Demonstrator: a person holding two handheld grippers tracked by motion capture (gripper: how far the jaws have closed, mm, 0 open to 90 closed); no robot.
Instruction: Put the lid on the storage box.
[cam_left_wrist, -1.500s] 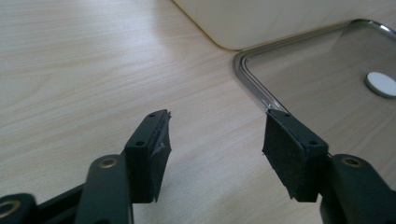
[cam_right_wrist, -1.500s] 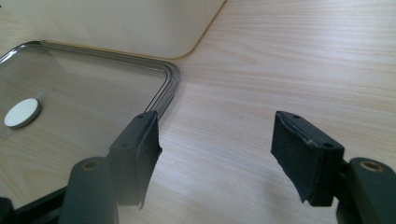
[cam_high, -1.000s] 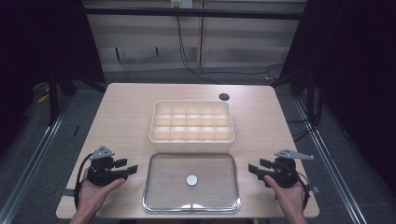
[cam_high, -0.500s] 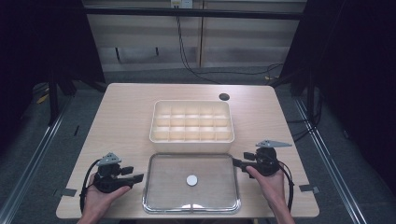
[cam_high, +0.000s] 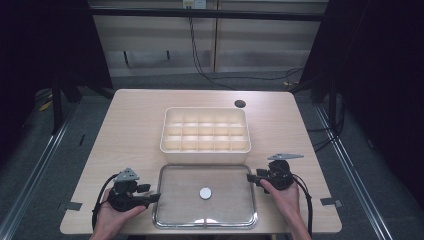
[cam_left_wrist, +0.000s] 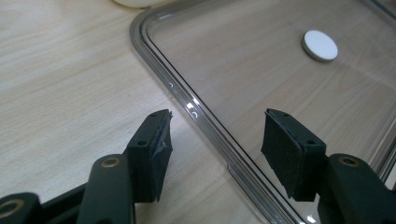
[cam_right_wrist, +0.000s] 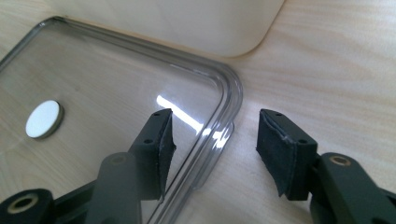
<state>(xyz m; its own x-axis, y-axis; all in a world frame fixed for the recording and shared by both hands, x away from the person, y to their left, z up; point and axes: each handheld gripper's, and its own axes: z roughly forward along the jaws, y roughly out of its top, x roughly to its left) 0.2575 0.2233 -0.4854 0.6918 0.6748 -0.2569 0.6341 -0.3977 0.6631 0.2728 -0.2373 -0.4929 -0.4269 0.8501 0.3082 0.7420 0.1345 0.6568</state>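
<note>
At the frame's bottom, the left gripper and right gripper, both spread wide, straddle opposite edges of the clear rectangular plastic lid with its white round knob; farther up sits the cream compartmented plastic box. No writing is readable.

Left gripper: black body, grey three-cornered plate on top, black cable looping behind. Right gripper: same build, black cable trailing back. Jaws matte black, brass-coloured pivot pins, dark rubber pads with small screw holes, edges worn
</note>
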